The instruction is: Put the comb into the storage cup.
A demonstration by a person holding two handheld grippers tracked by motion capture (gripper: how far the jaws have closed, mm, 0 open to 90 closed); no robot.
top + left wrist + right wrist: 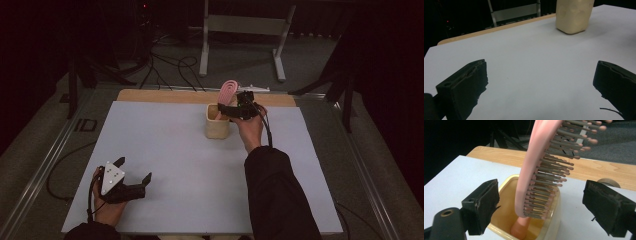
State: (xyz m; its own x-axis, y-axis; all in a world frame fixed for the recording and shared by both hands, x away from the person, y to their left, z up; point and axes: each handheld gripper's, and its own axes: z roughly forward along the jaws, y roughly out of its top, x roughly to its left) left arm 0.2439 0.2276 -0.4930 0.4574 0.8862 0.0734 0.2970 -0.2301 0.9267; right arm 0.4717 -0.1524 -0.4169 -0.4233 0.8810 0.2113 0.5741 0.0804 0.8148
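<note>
Brush: a pink brush (537, 157) stands in the cup with its handle down and its head up. It leans a bit. Its grey bristles with pink tips point to the right in the right gripper view. In the high view the brush (228, 91) sticks up above the cup's rim.
Cup: a cream cup (216, 128) stands upright on the worktop, near the far edge and about in the middle. In the right gripper view its rim (499, 183) is just past the jaws. In the left gripper view the cup (573, 15) is far off at the top.
Right gripper: the right gripper (235, 109) is up at the cup's rim, right by the brush. In its own view the right gripper (537, 206) has its jaws wide, one on each side of the brush. The pads do not touch it.
Left gripper: the left gripper (134, 171) is at the near left of the worktop, well apart from the cup. In its own view the left gripper (540, 85) has wide jaws with just bare worktop between them.
Worktop: the worktop (165, 150) is a pale grey sheet with a strip of wood along its far edge.
Floor: black cables and a metal stand are on the floor past the worktop.
</note>
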